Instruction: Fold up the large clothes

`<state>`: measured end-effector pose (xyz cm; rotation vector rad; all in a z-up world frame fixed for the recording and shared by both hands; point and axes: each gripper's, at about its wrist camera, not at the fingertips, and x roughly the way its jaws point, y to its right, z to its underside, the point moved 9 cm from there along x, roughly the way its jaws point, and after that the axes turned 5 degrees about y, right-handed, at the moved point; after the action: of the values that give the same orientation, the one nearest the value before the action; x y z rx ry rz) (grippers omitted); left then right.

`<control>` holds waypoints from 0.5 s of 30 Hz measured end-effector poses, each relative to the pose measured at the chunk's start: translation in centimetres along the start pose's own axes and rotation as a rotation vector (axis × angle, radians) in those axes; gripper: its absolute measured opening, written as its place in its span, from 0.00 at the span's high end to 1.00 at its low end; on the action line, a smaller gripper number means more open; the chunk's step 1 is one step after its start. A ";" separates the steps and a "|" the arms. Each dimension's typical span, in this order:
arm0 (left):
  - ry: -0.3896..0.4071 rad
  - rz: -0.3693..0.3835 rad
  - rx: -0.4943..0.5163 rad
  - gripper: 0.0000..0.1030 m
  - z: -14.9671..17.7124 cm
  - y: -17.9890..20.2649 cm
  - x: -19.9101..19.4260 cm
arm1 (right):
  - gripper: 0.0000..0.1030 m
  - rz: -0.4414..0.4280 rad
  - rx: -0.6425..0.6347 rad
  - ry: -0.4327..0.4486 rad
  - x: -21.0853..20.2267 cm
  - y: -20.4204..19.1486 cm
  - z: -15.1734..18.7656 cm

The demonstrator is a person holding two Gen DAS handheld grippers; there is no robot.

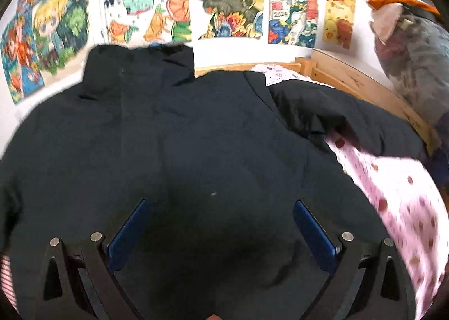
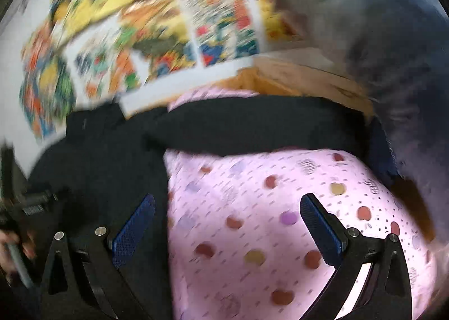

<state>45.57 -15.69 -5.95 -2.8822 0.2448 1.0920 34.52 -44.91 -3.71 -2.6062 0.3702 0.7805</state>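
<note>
A large black jacket (image 1: 174, 137) lies spread on a bed, collar toward the wall, one sleeve (image 1: 345, 118) stretched out to the right. My left gripper (image 1: 220, 207) hovers over the jacket's lower body, open, nothing between its blue pads. In the right wrist view the same jacket (image 2: 106, 157) fills the left side and its sleeve (image 2: 252, 126) runs across the middle. My right gripper (image 2: 228, 205) is open over the pink sheet (image 2: 266, 207), just right of the jacket's edge, holding nothing. The right view is blurred by motion.
The bed has a pink spotted sheet (image 1: 398, 202) and a wooden frame (image 1: 356, 81) along the right. Colourful posters (image 1: 140, 8) cover the wall behind. A grey plush toy (image 1: 409, 47) stands at the far right. A hand (image 2: 11, 249) on the other gripper shows at the left edge.
</note>
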 end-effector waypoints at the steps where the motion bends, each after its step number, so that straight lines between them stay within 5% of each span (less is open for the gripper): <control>1: -0.012 0.007 -0.018 0.00 0.0 0.3 0.8 | 0.01 0.010 0.016 -0.012 0.6 0.6 0.1; 12: -0.054 -0.023 -0.137 0.00 -2.3 1.9 8.9 | 0.01 -0.040 0.357 -0.035 9.4 3.7 -1.0; 15: -0.034 -0.016 -0.154 0.00 -3.0 2.1 9.8 | 0.09 0.005 0.393 -0.049 12.2 4.4 -0.4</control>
<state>54.44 -19.33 -10.20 -2.9894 0.1410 1.2071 43.03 -50.66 -11.71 -2.2164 0.4641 0.6923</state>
